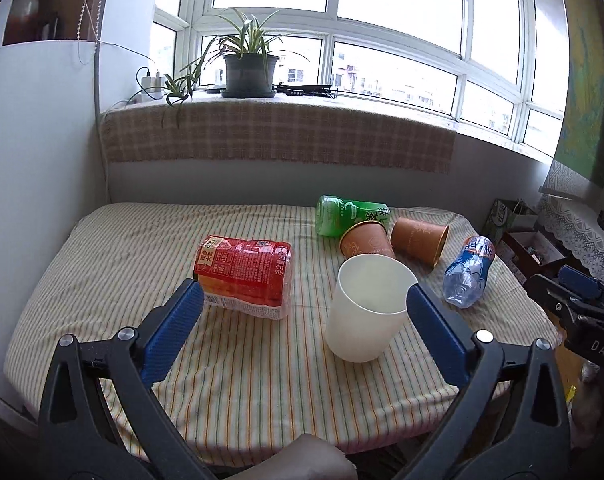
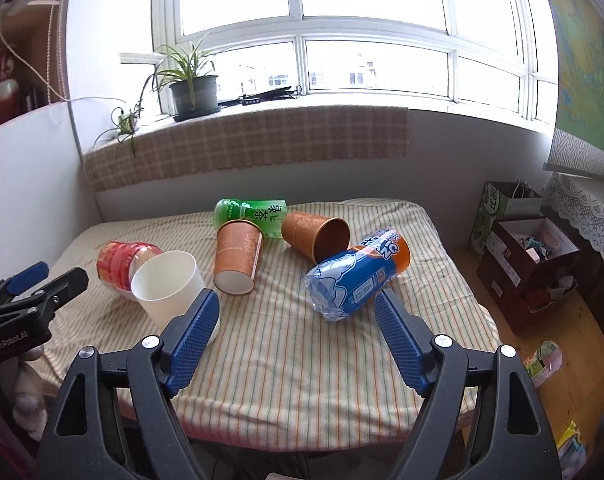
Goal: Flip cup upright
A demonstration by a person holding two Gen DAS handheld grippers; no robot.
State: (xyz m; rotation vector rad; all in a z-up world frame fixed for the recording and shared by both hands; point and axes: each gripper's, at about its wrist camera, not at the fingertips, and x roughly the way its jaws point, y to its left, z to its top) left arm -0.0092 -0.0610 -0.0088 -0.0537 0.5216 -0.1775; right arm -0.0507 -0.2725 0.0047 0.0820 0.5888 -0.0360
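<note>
A white cup (image 1: 366, 308) stands upright, mouth up, on the striped tablecloth (image 1: 237, 372). It also shows in the right wrist view (image 2: 169, 284). My left gripper (image 1: 304, 294) is open and empty, its right pad close beside the cup. My right gripper (image 2: 295, 306) is open and empty, above the cloth between the white cup and a blue bottle (image 2: 356, 276). Two orange paper cups lie on their sides behind: one (image 2: 237, 256) with its base toward me, one (image 2: 316, 234) with its mouth toward me.
A red-labelled bottle (image 1: 243, 276) lies left of the white cup. A green tea bottle (image 1: 348, 214) lies at the back. The blue bottle (image 1: 468, 276) lies at the right. Boxes and bags (image 2: 526, 256) sit on the floor right of the table.
</note>
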